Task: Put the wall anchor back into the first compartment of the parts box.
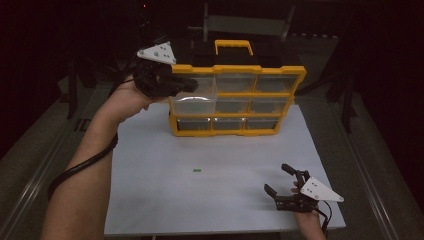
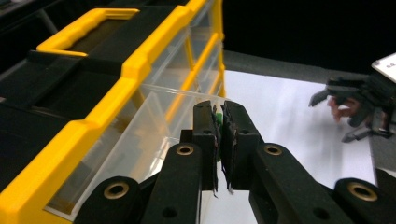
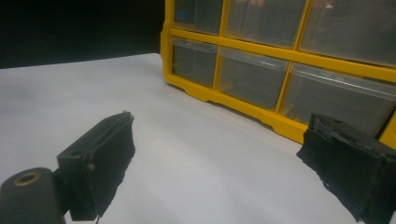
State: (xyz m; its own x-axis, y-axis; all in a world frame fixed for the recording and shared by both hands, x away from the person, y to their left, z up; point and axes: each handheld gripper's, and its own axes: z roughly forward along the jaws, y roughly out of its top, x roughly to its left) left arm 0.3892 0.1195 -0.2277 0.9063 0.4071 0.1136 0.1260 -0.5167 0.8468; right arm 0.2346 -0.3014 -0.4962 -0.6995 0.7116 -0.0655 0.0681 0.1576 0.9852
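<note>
A yellow organizer [image 1: 235,95] with clear drawers stands upright at the back of the white mat. Its upper left drawer [image 1: 194,100] is pulled out. My left gripper [image 1: 192,85] hovers over that drawer, shut on a small green piece [image 2: 218,117] pinched between its pads; the drawer [image 2: 154,121] lies just below and left of the jaws in the left gripper view. A second small green piece [image 1: 196,170] lies on the mat. My right gripper [image 1: 277,179] rests low at the front right, open with nothing between its fingers [image 3: 105,158].
The white mat [image 1: 150,190] covers the table; its front edge is near the right hand. The organizer [image 3: 280,60] has a yellow carry handle [image 1: 234,46] on top. Dark surroundings and rails flank the mat on both sides.
</note>
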